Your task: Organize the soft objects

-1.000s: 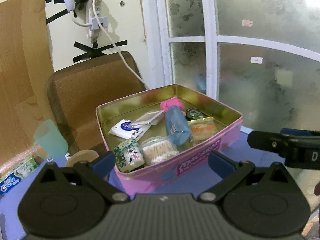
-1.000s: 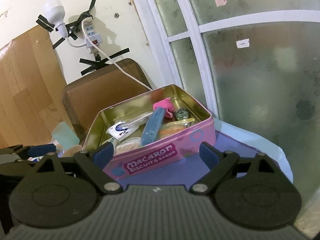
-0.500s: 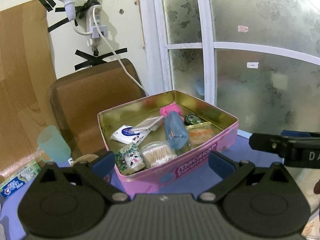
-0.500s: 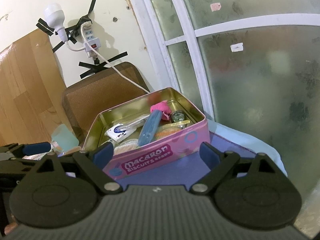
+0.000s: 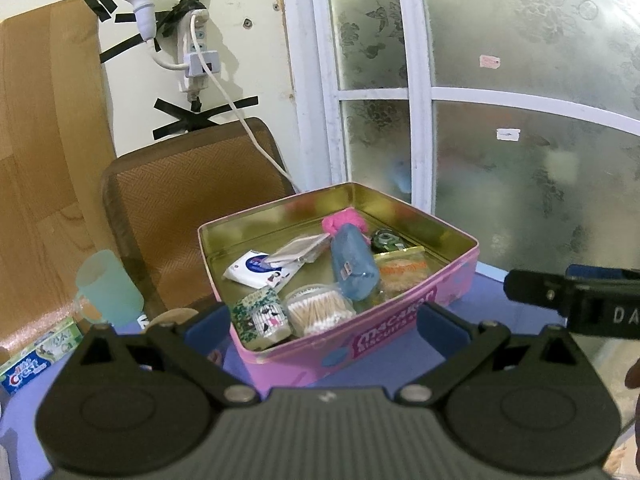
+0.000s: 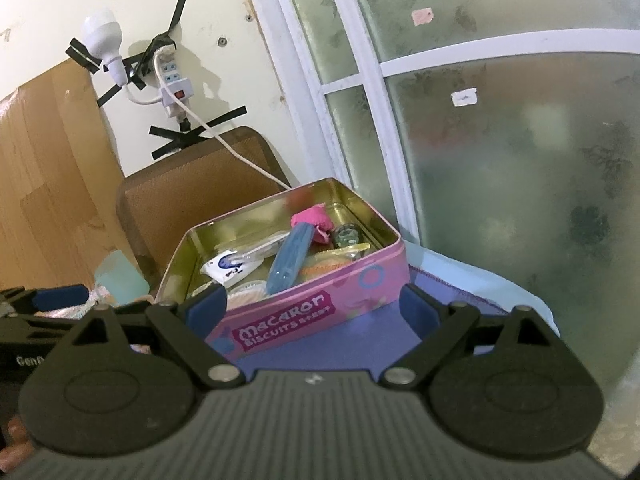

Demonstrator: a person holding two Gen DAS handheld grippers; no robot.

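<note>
Two grippers hold off in front of the open tin

Both sets of fingers stand wide apart and grip nothing. The left gripper (image 5: 326, 330) hangs just short of the pink tin (image 5: 400, 332), whose near corner sits between its fingers; the right gripper (image 6: 308, 308) faces the tin's lettered side (image 6: 286, 326) from slightly farther back.

Inside the tin, ahead of the fingers, a blue pouch (image 5: 354, 264) lies with its long axis running from the near wall toward the far wall, its far end against a pink soft lump (image 5: 344, 220). Left of the pouch lie a white packet (image 5: 260, 268) and a clear sachet (image 5: 298, 250); near the front wall sit a cotton-swab tub (image 5: 320, 308) and a patterned box (image 5: 262, 318). An orange packet (image 5: 400, 270) lies right of the pouch, with a small dark item (image 5: 386, 238) beyond it, too small to identify.

From the right wrist the front wall hides the swabs and the box almost entirely. The purple desk (image 6: 360, 344) carries the tin; a teal cup (image 5: 106, 288) stands left of the left fingers.
</note>
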